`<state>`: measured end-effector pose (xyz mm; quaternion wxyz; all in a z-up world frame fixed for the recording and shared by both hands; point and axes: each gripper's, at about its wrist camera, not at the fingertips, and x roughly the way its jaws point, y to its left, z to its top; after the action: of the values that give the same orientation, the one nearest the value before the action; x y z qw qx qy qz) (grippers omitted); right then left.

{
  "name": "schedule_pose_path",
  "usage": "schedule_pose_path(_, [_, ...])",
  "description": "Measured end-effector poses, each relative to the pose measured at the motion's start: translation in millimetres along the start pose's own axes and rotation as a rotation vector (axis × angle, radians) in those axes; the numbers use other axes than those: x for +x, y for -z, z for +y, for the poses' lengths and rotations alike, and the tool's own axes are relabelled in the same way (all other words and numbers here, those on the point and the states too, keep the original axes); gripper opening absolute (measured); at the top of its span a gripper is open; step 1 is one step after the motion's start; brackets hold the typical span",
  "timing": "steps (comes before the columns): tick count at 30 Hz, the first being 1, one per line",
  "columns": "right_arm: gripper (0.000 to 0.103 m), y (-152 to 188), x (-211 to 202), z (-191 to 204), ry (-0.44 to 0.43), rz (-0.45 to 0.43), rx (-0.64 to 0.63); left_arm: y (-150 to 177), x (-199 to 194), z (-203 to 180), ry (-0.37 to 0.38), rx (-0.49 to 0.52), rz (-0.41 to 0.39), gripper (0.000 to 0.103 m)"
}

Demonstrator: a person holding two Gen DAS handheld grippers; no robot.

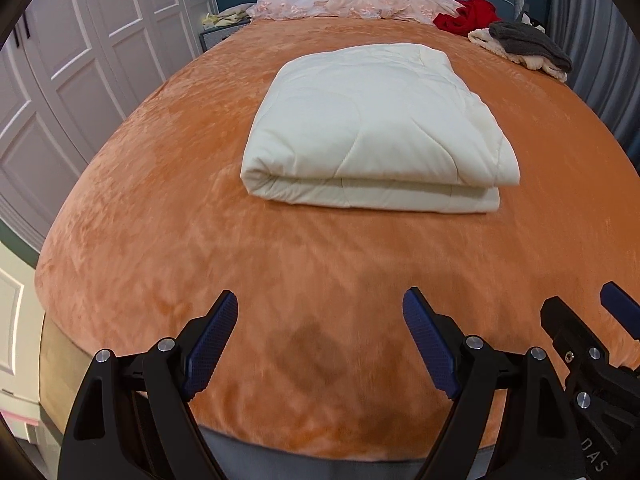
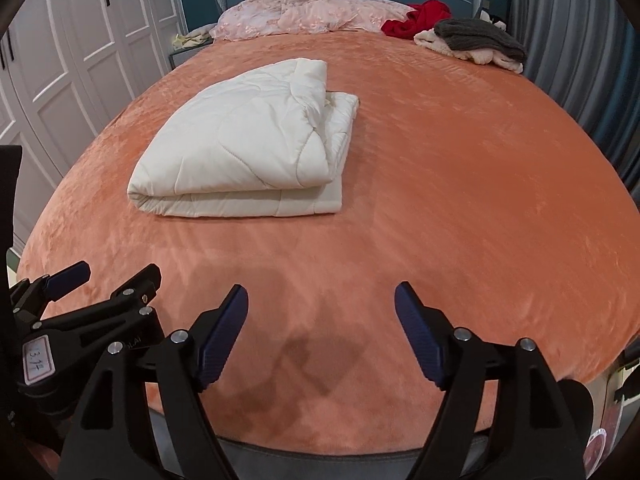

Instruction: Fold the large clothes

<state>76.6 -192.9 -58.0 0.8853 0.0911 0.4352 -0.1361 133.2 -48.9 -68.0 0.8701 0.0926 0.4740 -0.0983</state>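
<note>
At the far left stands a white panelled wardrobe (image 1: 80,80), and beside it the bed with its orange plush bed cover (image 1: 168,208) fills most of both views. The left gripper (image 1: 320,312) hangs over the near edge of the bed, its 2 blue-padded fingers (image 1: 212,344) spread wide with nothing but bare cover between them. Further in, near the middle of the bed and slightly toward the wardrobe side, lies the white quilt (image 1: 372,128), folded into a thick rectangular bundle. Its rounded fold faces the grippers, and in the right wrist view the upper layer sits a little askew, so that a lower layer peeks out at the far right corner. Just to the right of the left gripper, the right gripper (image 2: 320,308) also hovers over the near edge, fingers (image 2: 420,340) apart and empty; neither tool touches the quilt, which lies well apart from both.

Judged from this, the folding of the quilt looks finished or nearly so, and the step in hand is the release and withdrawal. The next move probably calls for 1 of 2 things: tidying the skewed top layer so that the edges line up, or reaching for another piece. Candidates lie at the head of the bed, from left to right: a pink floral cloth (image 2: 304,12), a red garment (image 2: 416,20) and a grey and cream heap (image 2: 476,42) at the far right corner.
</note>
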Motion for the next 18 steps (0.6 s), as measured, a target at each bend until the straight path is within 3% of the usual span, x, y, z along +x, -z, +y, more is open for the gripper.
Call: schedule_pose_path(18, [0.078,33.4,-15.9,-1.1,0.004,-0.018,0.007,33.6,-18.5,0.4,-0.038,-0.012,-0.060,0.082])
